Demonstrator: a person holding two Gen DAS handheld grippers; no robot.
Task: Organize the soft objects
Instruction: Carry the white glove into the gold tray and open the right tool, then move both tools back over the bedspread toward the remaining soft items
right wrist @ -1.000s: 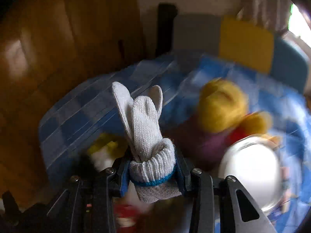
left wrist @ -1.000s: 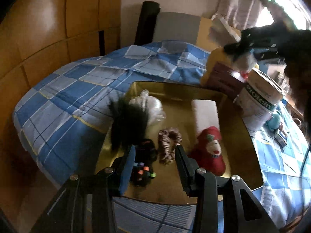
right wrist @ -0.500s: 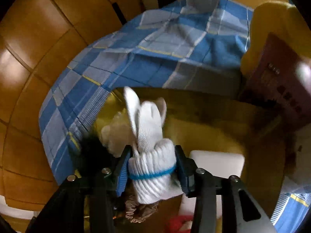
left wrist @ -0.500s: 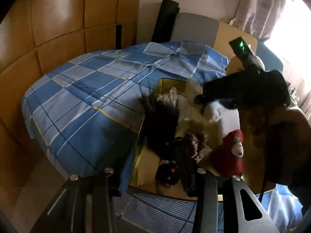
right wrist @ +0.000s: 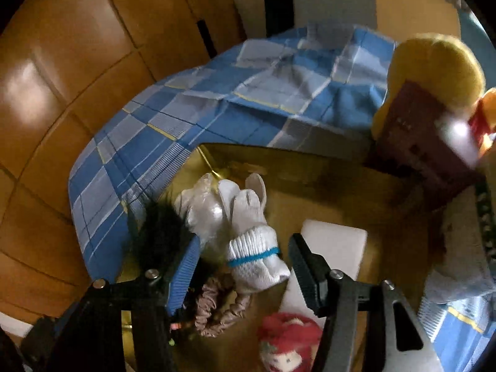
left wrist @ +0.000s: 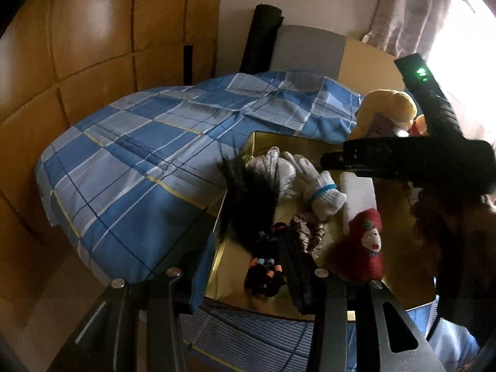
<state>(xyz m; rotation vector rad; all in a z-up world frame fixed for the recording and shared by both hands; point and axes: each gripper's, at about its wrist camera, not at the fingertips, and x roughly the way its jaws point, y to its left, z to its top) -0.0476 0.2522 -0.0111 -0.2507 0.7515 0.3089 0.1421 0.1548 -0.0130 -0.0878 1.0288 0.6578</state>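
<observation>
The right tongs point(right wrist: 243, 274) have just been opening; their pads stand clear on either side of the glove point(right wrist: 252, 248), which lies between them in the tray point(right wrist: 325, 170), its blue-banded cuff nearest and its fingers pointing away. The left tongs point(left wrist: 248, 266) are narrow and grip nothing; they hover over the tray's near left corner, with a black beaded item point(left wrist: 263, 276) seen between the fingers.

In the left view, the nearest things in the tray are that beaded item and a red plush point(left wrist: 362, 248) to its right. Behind them lies a brown scrunchie point(left wrist: 307, 232), just beside the glove's cuff point(left wrist: 325, 195). A black feathery tuft point(left wrist: 248, 198) hangs over the tray's left rim. A white block point(left wrist: 359, 192) lies right of the glove, and a crumpled clear bag point(left wrist: 276, 167) touches the glove's fingers on the left.

The tray rests on a bed with a blue checked sheet point(left wrist: 148, 155). Past the far right corner sit a yellow plush point(left wrist: 387, 108) and a maroon box point(right wrist: 427, 142). Wooden panels point(left wrist: 77, 46) stand beyond the bed.
</observation>
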